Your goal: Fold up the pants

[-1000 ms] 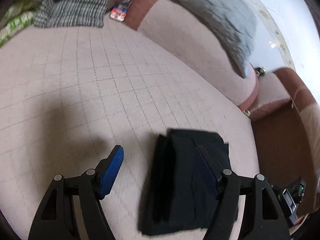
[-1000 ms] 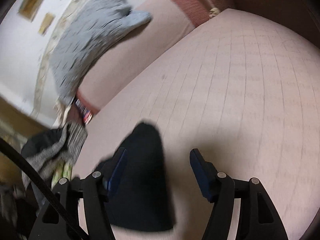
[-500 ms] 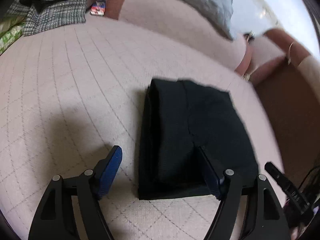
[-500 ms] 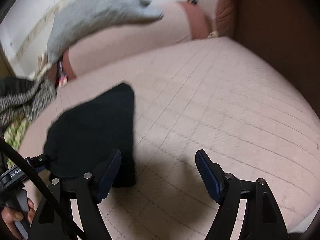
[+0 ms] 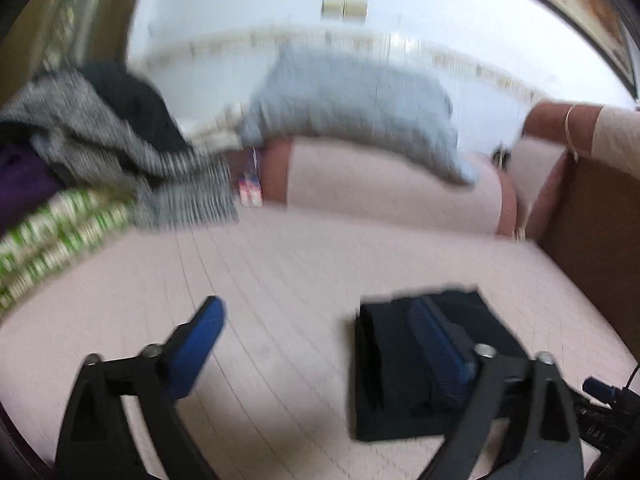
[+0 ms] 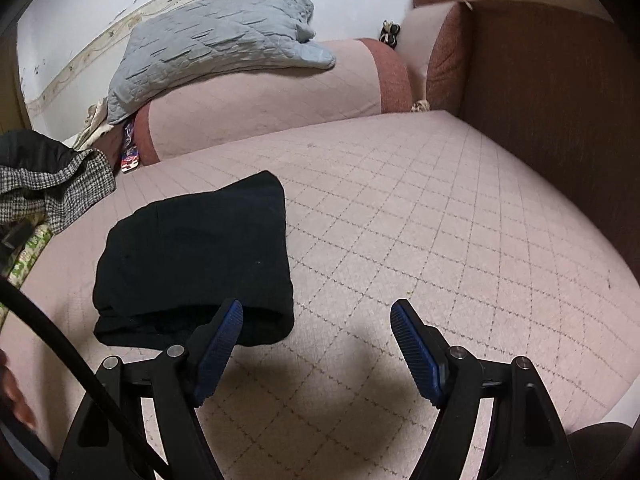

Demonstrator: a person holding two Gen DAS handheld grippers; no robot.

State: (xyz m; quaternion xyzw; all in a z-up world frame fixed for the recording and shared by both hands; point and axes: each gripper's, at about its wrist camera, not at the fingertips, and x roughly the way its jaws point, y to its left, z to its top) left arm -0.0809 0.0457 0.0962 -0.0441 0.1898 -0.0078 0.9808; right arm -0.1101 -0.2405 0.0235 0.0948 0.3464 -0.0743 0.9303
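My left hand-held gripper (image 5: pixel 320 332) is released: its two blue pads stand wide apart, with nothing between them, above the pink quilted bed (image 5: pixel 280 280). My right hand-held gripper (image 6: pixel 318 332) is likewise released, both blue pads spread and holding nothing. The pants (image 6: pixel 196 256) are black and lie folded into a compact, roughly rectangular bundle flat on the bed (image 6: pixel 440 220). In the right wrist view the bundle sits to the left of the gripper's centre line, and the left fingertip (image 6: pixel 224 340) overlaps the near edge of the bundle in the picture; I cannot tell whether it touches the fabric. In the left wrist view, which is blurred, the pants (image 5: pixel 400 380) lie to the lower right, and the right fingertip (image 5: pixel 436 340) stands in front of them; contact cannot be determined there either. A long pink bolster (image 6: pixel 272 88) with reddish-brown ends lies along the far edge of the bed, against the white wall. A grey quilted blanket (image 6: pixel 216 36) is draped over the top of the bolster. At the far left of the bed a pile of clothes (image 6: pixel 52 184) rests, including a black-and-white checked garment, with a green-and-white patterned fabric (image 5: pixel 52 236) beside it. A dark brown headboard (image 6: pixel 560 120) borders the bed on the right side. A black cable (image 6: pixel 60 360) crosses the lower left of the right wrist view.
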